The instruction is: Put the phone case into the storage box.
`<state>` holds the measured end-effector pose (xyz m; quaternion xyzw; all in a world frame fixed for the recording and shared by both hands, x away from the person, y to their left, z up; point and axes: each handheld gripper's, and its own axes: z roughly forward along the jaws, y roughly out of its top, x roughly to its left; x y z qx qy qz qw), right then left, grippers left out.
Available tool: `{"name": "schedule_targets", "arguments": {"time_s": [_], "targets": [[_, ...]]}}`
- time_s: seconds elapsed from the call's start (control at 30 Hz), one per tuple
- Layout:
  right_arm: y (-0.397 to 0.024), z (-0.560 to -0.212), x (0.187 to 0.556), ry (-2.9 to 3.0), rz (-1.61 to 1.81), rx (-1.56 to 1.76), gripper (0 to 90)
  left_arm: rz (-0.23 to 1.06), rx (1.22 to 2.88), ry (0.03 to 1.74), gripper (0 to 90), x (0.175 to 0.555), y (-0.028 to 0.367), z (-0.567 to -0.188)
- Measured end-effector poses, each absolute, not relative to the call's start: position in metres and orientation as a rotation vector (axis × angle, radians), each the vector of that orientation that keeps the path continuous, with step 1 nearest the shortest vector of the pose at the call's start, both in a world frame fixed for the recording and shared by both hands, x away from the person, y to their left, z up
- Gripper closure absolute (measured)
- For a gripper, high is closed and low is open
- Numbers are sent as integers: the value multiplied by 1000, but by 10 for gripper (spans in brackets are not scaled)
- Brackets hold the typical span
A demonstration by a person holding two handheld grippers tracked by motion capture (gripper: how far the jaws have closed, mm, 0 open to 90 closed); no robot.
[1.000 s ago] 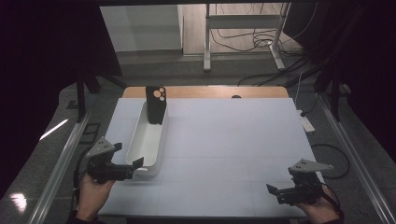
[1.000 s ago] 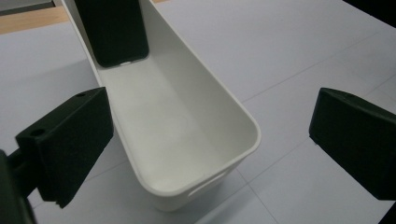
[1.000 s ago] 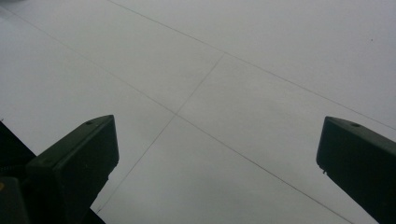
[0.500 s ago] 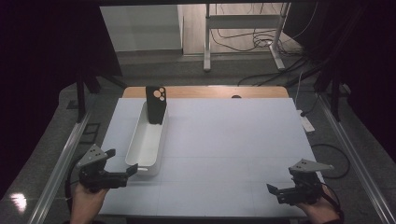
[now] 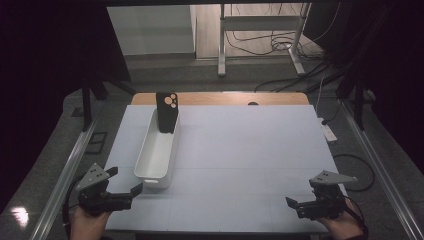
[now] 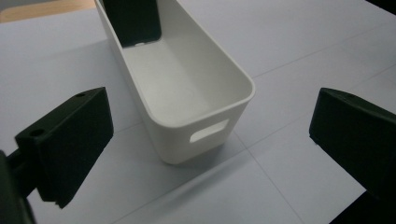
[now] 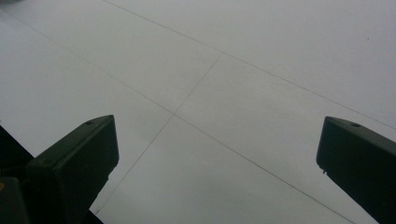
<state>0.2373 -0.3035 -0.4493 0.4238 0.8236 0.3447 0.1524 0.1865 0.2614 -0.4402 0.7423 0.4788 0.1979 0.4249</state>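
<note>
At the near edge of the table [image 5: 240,165] there are two grippers, one in each hand. The left gripper [image 5: 126,192] is held just before the near short end of the white bin [image 5: 150,172], a little to its left, and its jaws stand wide apart with nothing between them. The right gripper [image 5: 295,205] is well apart from the bin, at the near right corner, and its jaws are also wide apart and empty.

The left gripper view looks into the bin [image 6: 219,100] from close by: it has a slot handle cut in the near end wall and a bare white floor, details that the high view does not give. The right gripper view has no object before its jaws, just the pale table sheet [image 7: 261,70] with thin crossing lines.

There is one bin, long and narrow, lying with its length away from the person. Inside it, at the far end, one black phone case [image 5: 167,111] stands upright and leans on the far wall. The high view shows the camera cut-outs in its top part; in the left gripper view only the lower part of the case [image 6: 133,21] is visible.

Beyond the bin, a wooden strip [image 5: 220,98] runs along the far edge of the table.
</note>
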Motion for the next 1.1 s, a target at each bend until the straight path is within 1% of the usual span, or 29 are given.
{"name": "schedule_targets", "arguments": {"time_s": [0.5, 1.1], "targets": [[-303, -449, 237, 2359, 989, 1215, 0, 508, 1858, 1219, 7, 168, 266, -448], [-303, -449, 237, 2358, 983, 1213, 0, 519, 1860, 1237, 4, 154, 271, -457]]}}
